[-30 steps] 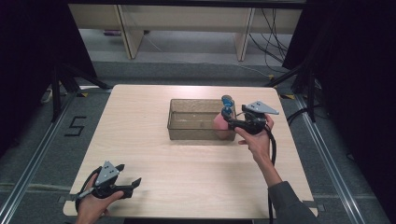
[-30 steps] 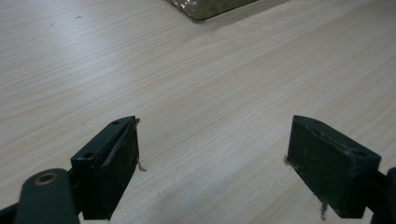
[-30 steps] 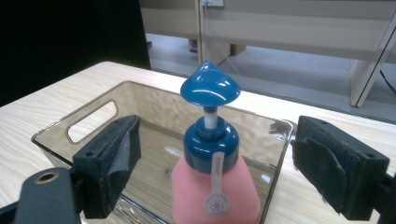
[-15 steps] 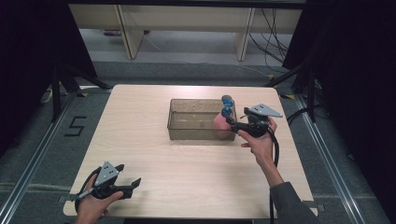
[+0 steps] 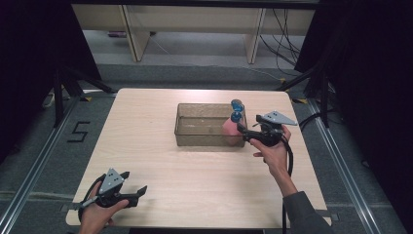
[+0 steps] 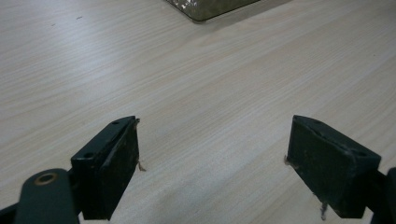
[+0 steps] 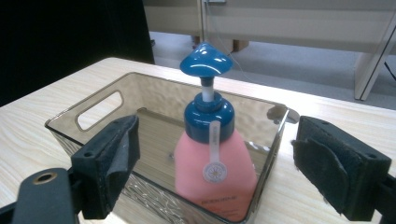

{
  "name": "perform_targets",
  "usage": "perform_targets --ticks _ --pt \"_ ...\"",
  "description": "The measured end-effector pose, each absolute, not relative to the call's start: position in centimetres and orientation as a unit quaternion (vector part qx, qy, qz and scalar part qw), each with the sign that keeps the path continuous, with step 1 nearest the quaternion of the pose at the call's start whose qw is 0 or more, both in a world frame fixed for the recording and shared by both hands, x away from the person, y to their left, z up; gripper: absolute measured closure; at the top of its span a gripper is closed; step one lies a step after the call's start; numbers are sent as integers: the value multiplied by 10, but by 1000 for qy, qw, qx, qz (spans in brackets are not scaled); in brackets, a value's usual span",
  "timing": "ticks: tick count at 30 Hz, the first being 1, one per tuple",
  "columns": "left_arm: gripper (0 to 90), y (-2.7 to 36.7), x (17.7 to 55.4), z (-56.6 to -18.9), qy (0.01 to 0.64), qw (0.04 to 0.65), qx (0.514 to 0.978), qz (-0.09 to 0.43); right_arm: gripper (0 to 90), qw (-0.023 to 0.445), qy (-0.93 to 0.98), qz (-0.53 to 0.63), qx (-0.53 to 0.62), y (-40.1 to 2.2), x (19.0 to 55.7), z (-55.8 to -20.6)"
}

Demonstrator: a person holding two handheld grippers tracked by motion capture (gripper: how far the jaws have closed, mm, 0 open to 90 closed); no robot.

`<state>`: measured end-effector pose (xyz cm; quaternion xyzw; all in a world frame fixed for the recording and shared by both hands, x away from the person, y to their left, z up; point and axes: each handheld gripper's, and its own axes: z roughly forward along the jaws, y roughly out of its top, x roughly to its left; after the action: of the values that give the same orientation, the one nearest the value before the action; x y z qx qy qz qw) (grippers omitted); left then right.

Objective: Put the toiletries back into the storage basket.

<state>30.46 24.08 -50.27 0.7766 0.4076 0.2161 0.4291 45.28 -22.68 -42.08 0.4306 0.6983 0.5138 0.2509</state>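
A pink pump bottle [image 7: 215, 168] with a blue head stands upright inside the clear plastic bin [image 7: 98, 122], at the bin's right end [image 5: 234, 127]. My right gripper [image 7: 215, 140] is open, its jaws wide apart on either side of the bottle and short of touching it. From above, the right gripper [image 5: 243, 132] sits just outside the bin's right wall [image 5: 209, 142]. My left gripper [image 5: 136, 181] rests open near the table's front left corner; its own view has the left gripper [image 6: 212, 140] just above bare wood with nothing between the jaws.
The light wooden table [image 5: 160, 161] carries the bin near its middle. A corner of the bin [image 6: 210, 7] lies far ahead of the left gripper. Shelving [image 5: 195, 19] stands beyond the far edge, and dark curtains hang at both sides.
My right gripper has drawn back slightly to the right, away from the bottle. The bottle stays in the bin. The left gripper has not moved.
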Motion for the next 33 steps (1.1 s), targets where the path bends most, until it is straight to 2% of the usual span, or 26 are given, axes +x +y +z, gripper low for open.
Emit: perform_targets --ticks 8,9,31,33 --pt "163 240 305 -503 412 435 770 218 157 239 694 516 441 -232 443 -423" --pt "163 240 305 -503 412 435 770 218 157 253 702 509 429 -234 443 -423" --pt "163 241 303 -502 416 429 770 224 157 220 704 519 431 -229 423 -433" --pt "163 242 303 -502 419 430 768 224 157 231 714 512 418 -231 422 -434"
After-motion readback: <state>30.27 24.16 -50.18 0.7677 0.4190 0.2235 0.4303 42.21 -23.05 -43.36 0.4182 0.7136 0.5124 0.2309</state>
